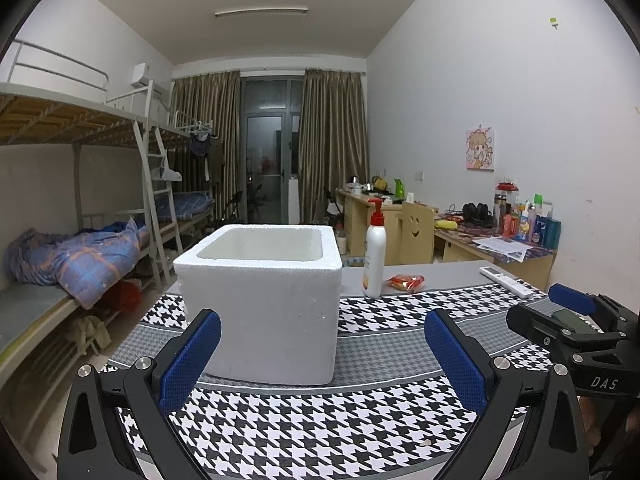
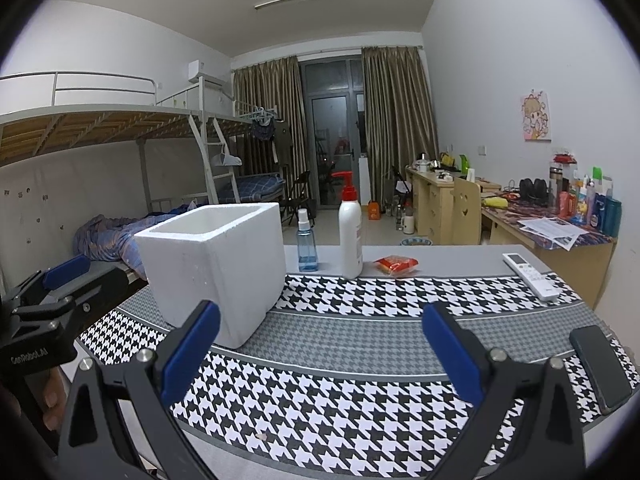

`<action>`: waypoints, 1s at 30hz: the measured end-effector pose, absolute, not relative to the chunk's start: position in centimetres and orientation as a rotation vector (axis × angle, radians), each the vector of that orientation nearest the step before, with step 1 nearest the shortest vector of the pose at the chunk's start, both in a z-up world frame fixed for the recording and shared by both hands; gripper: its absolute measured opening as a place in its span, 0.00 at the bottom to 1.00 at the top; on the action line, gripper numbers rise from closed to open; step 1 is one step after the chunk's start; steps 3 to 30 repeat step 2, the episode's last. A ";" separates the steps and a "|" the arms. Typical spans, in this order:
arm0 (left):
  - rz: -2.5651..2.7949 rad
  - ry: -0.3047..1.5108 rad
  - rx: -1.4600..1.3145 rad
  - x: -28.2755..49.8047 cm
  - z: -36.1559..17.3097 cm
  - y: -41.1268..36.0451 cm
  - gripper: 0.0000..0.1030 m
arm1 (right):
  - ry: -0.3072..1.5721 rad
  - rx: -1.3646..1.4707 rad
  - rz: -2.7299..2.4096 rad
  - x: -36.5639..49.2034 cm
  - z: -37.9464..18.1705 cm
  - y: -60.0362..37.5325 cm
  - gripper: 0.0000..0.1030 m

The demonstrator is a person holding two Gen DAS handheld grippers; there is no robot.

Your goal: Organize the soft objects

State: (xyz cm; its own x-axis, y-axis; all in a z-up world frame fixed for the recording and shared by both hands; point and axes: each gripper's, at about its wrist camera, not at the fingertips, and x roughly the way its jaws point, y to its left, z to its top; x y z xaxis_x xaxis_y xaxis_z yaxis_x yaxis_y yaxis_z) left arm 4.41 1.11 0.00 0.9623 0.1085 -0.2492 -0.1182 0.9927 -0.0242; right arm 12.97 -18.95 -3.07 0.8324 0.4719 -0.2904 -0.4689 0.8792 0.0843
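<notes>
A white foam box (image 1: pixel 264 300) stands open-topped on the houndstooth table cloth (image 1: pixel 320 432); it also shows in the right wrist view (image 2: pixel 216 264). A red soft packet (image 1: pixel 406 282) lies on the grey table behind it, also in the right wrist view (image 2: pixel 397 265). My left gripper (image 1: pixel 320 354) is open and empty, just in front of the box. My right gripper (image 2: pixel 320 350) is open and empty, to the right of the box. The right gripper's side shows in the left wrist view (image 1: pixel 568 320), and the left gripper's side in the right wrist view (image 2: pixel 60 292).
A white pump bottle (image 2: pixel 350 236) and a blue spray bottle (image 2: pixel 306 246) stand behind the box. A white remote (image 2: pixel 530 274) lies at the right. A dark phone (image 2: pixel 600 366) lies near the right table edge. Bunk beds are left, desks right.
</notes>
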 end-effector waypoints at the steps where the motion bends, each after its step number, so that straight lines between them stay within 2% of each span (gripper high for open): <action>1: 0.113 0.251 -0.042 4.4 0.0 1.1 0.99 | 0.310 0.009 0.500 13.0 -3.1 -18.9 0.99; 30: 0.111 0.253 -0.043 4.5 0.0 1.1 0.99 | 0.310 0.008 0.499 13.1 -3.0 -18.9 0.99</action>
